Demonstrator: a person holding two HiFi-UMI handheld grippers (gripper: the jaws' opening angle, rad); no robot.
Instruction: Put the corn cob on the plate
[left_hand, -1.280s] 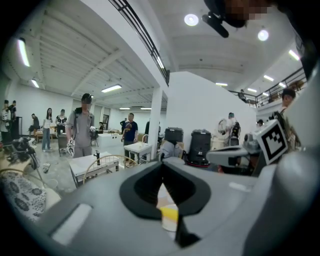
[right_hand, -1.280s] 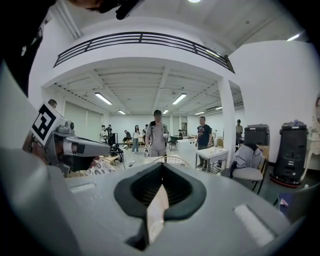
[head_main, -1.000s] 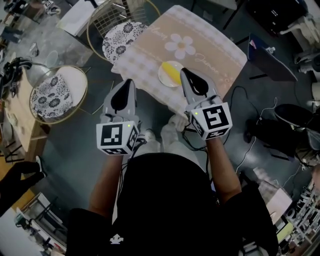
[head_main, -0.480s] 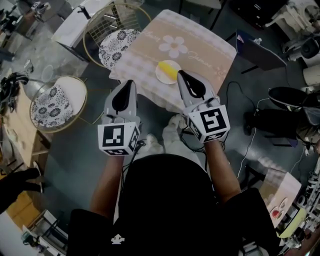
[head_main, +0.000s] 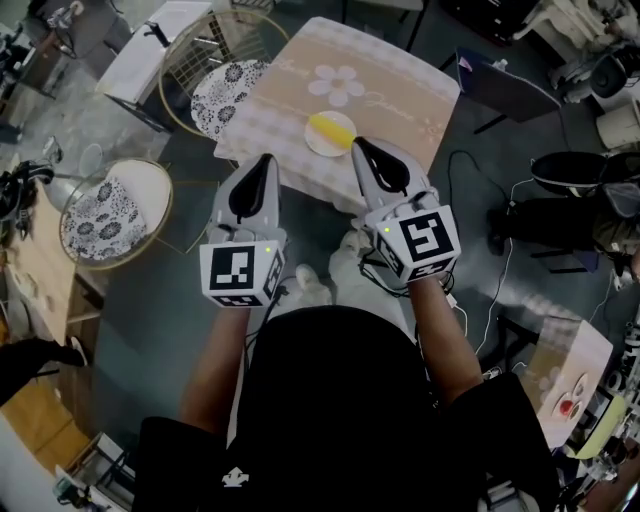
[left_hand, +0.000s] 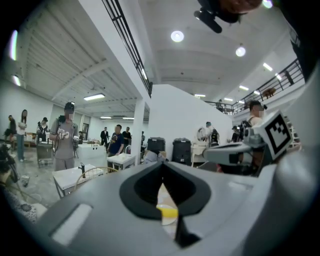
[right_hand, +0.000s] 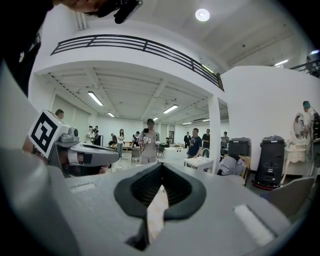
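A yellow corn cob (head_main: 327, 124) lies on a small white plate (head_main: 333, 142) near the front edge of a table with a beige flowered cloth (head_main: 385, 75). My left gripper (head_main: 266, 161) hangs shut and empty just in front of the table's edge, left of the plate. Beside the plate's right rim my right gripper (head_main: 357, 144) is shut with nothing in it. In the left gripper view the corn cob (left_hand: 167, 212) and plate (left_hand: 168, 221) show low through the slot below the closed left gripper (left_hand: 161, 165). The right gripper (right_hand: 161, 167) shows only cloth through its slot.
Two round wire chairs with patterned cushions (head_main: 226, 88) (head_main: 103, 215) stand left of the table. A white side table (head_main: 150, 50) is at the upper left, a dark panel (head_main: 505, 90) and floor cables at the right. Several people stand far off in the hall.
Both grippers have risen a little and drawn back from the plate, still shut. The corn cob stays on the plate.
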